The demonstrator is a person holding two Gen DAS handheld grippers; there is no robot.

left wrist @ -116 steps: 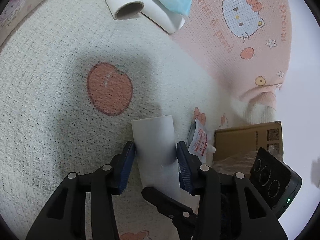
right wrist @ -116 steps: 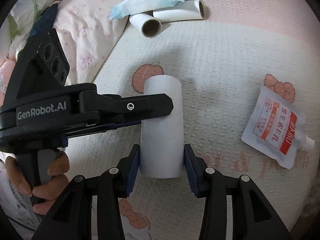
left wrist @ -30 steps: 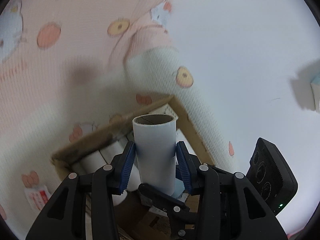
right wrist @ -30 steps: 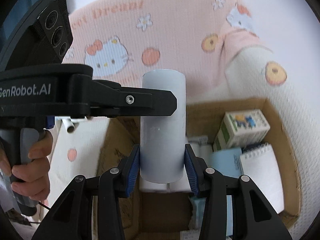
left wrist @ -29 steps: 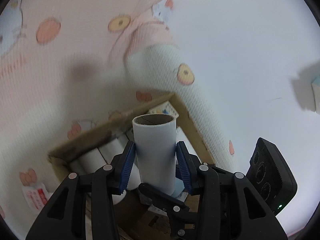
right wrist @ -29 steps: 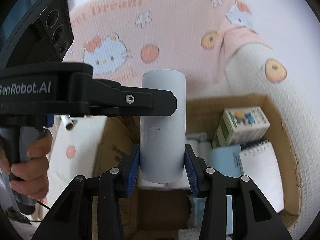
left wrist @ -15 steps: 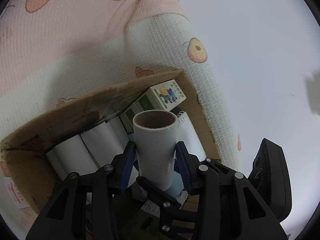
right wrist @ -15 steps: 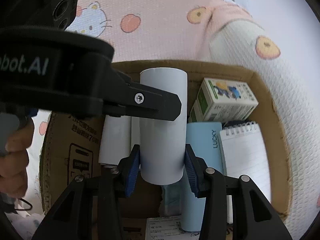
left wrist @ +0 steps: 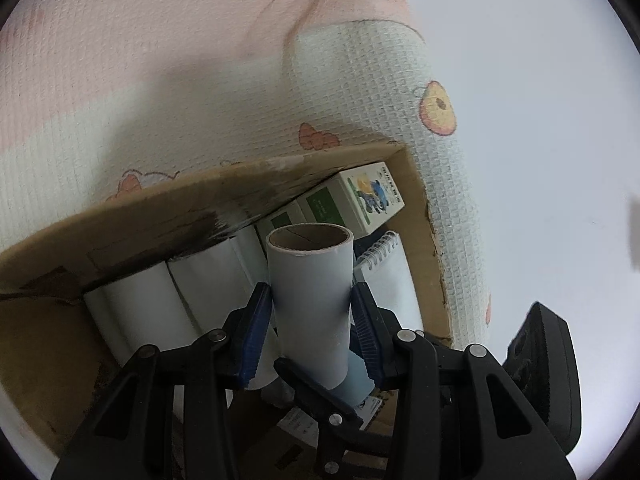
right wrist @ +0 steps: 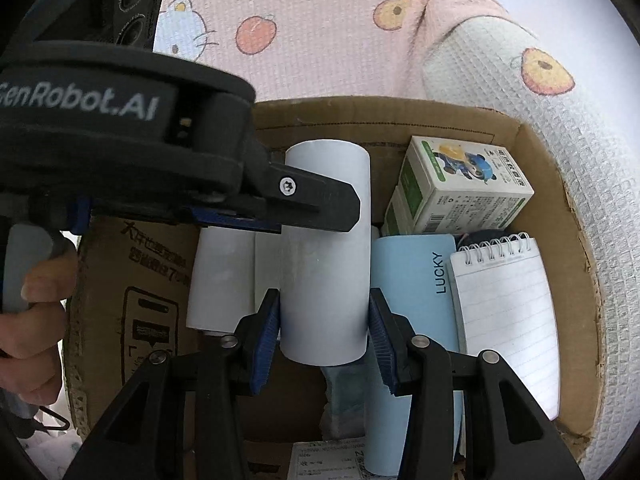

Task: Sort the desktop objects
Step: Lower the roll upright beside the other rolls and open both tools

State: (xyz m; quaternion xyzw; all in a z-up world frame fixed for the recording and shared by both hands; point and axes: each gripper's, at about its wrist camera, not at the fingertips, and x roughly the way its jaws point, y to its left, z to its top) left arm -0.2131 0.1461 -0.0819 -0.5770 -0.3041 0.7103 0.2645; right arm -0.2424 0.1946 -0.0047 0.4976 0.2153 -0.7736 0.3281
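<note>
Both grippers clamp one white paper roll (right wrist: 325, 252) over the cardboard box (right wrist: 536, 152): right gripper (right wrist: 324, 336) at its near end, left gripper (left wrist: 311, 320) at the other. Below the fingers lie more rolls (right wrist: 222, 280); lower it level beside them, then release both together.

Paper roll (right wrist: 325, 252) between the fingers (right wrist: 266, 330): smooth matt white wrap, brown cardboard core. Fingers black matt plastic, ribbed blue pads. Box (right wrist: 120, 280) below: rough brown cardboard, torn edges. Notepad (right wrist: 506, 320) right of fingers: lined paper, metal spiral. Carton (right wrist: 460, 186) beyond: glossy printed card. Blanket (left wrist: 160, 80) behind: waffle-textured cloth.
</note>
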